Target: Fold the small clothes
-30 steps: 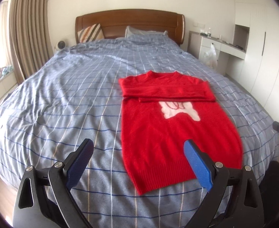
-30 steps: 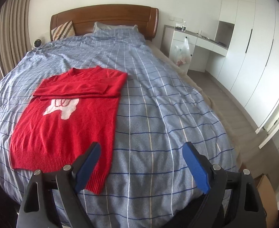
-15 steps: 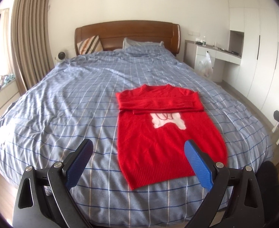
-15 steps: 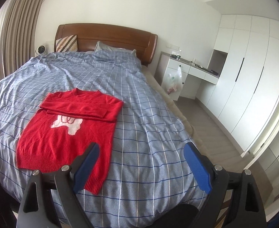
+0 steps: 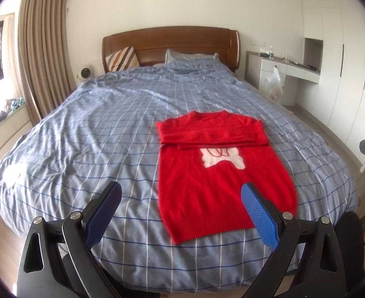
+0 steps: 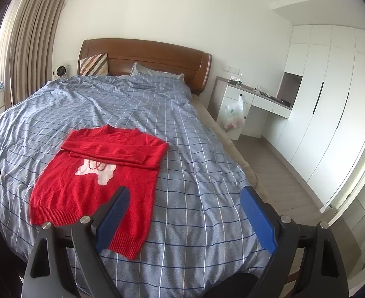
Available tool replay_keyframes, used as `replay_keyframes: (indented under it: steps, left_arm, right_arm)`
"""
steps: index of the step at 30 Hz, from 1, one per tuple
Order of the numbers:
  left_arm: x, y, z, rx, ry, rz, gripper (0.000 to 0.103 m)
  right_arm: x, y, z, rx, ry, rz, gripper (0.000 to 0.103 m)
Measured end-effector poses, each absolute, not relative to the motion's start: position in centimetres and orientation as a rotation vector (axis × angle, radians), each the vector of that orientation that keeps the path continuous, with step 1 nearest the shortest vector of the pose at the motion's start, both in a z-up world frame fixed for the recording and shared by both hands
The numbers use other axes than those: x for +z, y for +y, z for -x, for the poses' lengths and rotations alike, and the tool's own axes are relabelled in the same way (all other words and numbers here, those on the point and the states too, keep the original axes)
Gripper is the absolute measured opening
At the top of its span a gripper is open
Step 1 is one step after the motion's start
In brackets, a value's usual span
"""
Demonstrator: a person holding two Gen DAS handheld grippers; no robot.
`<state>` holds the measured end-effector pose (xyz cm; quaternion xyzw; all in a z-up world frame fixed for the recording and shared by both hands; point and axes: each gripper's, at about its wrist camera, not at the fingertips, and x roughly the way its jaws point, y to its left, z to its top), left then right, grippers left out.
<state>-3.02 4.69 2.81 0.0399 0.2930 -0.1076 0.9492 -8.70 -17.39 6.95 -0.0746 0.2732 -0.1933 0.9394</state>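
On the bed (image 5: 88, 134), a red sweater (image 5: 219, 181) lay flat, sleeves folded across, while both left tongs (image 5: 181, 213) and right tongs (image 6: 185, 217) hung spread wide, empty.

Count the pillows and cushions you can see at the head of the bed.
2: a brown-and-cream striped square cushion leaning on the wooden headboard at the left, and a grey pillow beside it, partly under the blue checked duvet. Others may be hidden.

Black frames, blue dimpled pads (image 5: 258, 214), silver screws (image 6: 84, 219)
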Motion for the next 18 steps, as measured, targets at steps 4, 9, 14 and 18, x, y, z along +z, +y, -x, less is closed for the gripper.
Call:
replay_keyframes:
  steps: [4, 9, 14, 18]
  left_arm:
    - [3.1, 4.7, 3.5, -0.214, 0.595, -0.087, 0.098]
    - [3.1, 4.6, 3.6, -0.206, 0.597, -0.097, 0.099]
    - [0.4, 5.4, 1.5, -0.213, 0.669, -0.096, 0.101]
    - [-5.5, 8.2, -1.9, -0.185, 0.830, -0.026, 0.100]
  right_arm:
    - [7.3, -17.3, 9.0, -0.393, 0.542, 0.152, 0.090]
    - [7.2, -17.3, 9.1, -0.384, 0.545, 0.143, 0.090]
    - [5.9, -18.5, 8.1, -0.308, 0.567, 0.091, 0.091]
    - [1.4, -21.7, 6.7, -0.225, 0.642, -0.077, 0.091]
